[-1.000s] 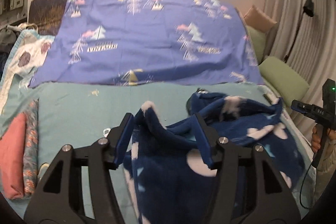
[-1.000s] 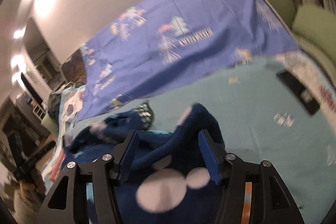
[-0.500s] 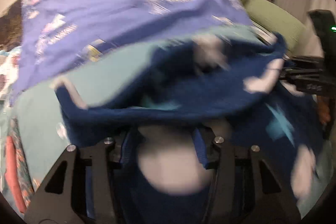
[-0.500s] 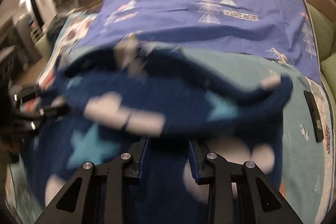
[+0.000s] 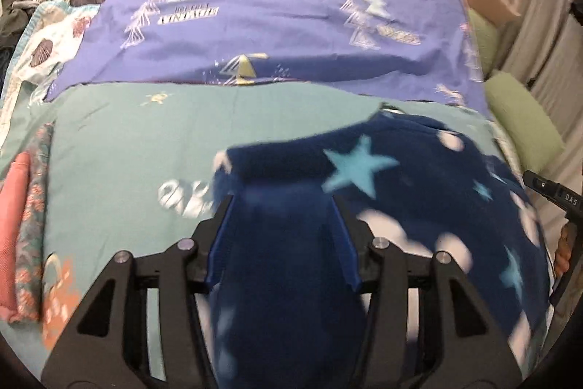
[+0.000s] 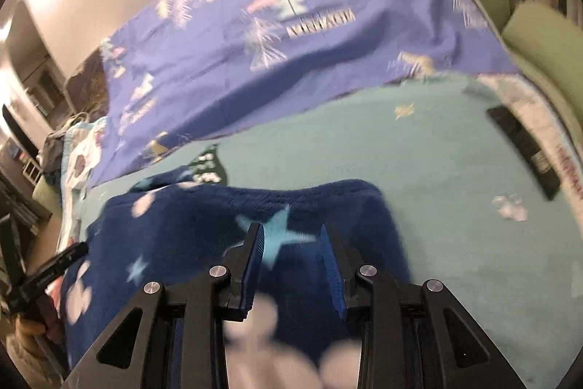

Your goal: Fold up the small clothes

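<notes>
On top of the teal bedsheet (image 5: pixel 120 133) w/ small printed motifs lies the navy fleece garment w/ light-blue stars and white blobs (image 5: pixel 364 170), both grippers angled down over its near edge. Left gripper (image 5: pixel 282 206) has its blue pads clamped on a bunched fold of fleece; right gripper (image 6: pixel 291 236) pinches the fabric narrower, approx at a pale star. Purple sheet w/ white tree prints (image 5: pixel 273 6) behind carries mirrored lettering, unreadable; folded coral and floral cloths (image 5: pixel 22 236) stack at far left.

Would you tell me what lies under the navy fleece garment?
The teal sheet shows around the navy fleece. A dark patterned piece pokes out at its far edge; the rest beneath is covered.
</notes>
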Tool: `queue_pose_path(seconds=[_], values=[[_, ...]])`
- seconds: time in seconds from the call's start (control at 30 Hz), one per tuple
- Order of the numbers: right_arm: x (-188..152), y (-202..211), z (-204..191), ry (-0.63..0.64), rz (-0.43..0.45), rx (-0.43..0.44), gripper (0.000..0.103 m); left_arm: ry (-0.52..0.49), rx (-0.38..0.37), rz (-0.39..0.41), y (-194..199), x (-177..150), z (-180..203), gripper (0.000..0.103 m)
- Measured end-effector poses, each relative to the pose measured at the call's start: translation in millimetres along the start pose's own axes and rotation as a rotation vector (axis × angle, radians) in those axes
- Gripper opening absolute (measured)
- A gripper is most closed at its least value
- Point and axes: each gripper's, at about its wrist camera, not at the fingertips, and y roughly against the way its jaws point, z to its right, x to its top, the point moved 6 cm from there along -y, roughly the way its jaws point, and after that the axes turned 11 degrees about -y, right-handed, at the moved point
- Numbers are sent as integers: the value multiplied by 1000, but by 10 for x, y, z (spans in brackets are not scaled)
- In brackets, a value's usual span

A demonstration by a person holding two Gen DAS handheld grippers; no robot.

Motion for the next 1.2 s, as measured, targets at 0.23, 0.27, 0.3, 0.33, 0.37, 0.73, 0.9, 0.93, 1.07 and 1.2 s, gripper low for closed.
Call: queue_pose_path(seconds=[0.23,0.27,0.3,0.33,0.37,0.73,0.9,0.93,1.07,1.2], values=[[-702,1007,464,28,10,6,46,-21,-41,8,835,-870,61,68],[-818,1085,548,13,0,9,47,-15,-49,-1,932,-997,89,68],[-994,1186,648,-15,-14,13,47,-17,-58,-1,1044,-1119,120,68],[-1163,1265,731,-41,-33,13,48,-19,-58,4,1124,-1190,135,68],[-1271,1311,774,-53,-43,11,48,-21,-56,9,1217,-1282,163,68],[-1920,1634,635,-26,-43,-66,53,145,-235,-22,1376,-1854,419,71],[-1928,1607,552,-65,-34,-32,54,255,-337,-58,1171,-1921,485,71],[-1940,1606,542,-69,-34,-27,55,277,-357,-61,1133,-1921,490,71],[-1917,1526,558,-90,-45,-11,57,383,-425,-36,1016,-1860,458,71],[-1870,1406,639,-213,-82,126,65,499,-469,-7,891,-1798,362,71]])
